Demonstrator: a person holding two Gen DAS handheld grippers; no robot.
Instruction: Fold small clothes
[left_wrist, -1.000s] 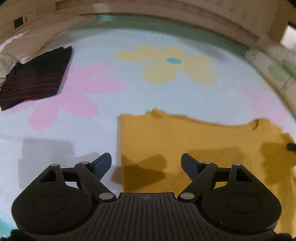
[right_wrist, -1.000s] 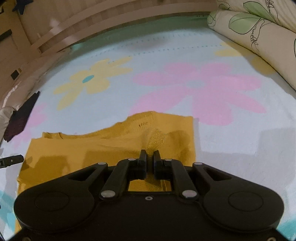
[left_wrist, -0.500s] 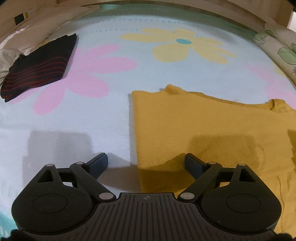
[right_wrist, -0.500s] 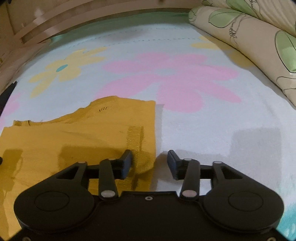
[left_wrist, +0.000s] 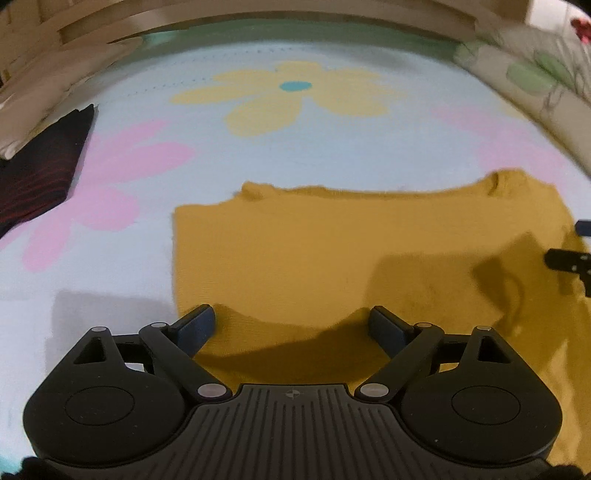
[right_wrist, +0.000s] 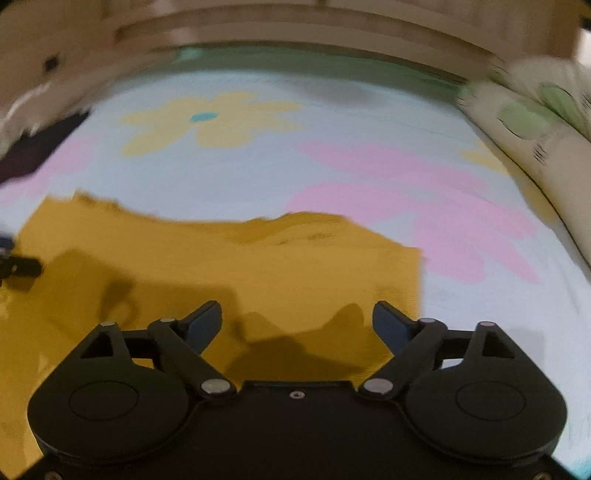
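A mustard-yellow knit garment (left_wrist: 332, 254) lies folded flat on the flowered bed sheet (left_wrist: 258, 155). My left gripper (left_wrist: 291, 325) hovers open over the garment's near left part, nothing between its fingers. In the right wrist view the same garment (right_wrist: 258, 266) spreads below my right gripper (right_wrist: 297, 321), whose jaws are opening wide above the cloth's near right part and hold nothing. The tip of the right gripper (left_wrist: 569, 258) shows at the right edge of the left wrist view. The left gripper's tip (right_wrist: 18, 266) peeks in at the left edge of the right wrist view.
A folded black garment with red stripes (left_wrist: 40, 173) lies at the far left of the sheet. A leaf-patterned pillow (right_wrist: 546, 140) borders the right side. A wooden bed frame (left_wrist: 295, 14) runs along the far edge.
My right gripper let go of the yellow garment's fold, opened wide and shifted over the cloth's right part. The left gripper slid from the garment's left edge to over the cloth.
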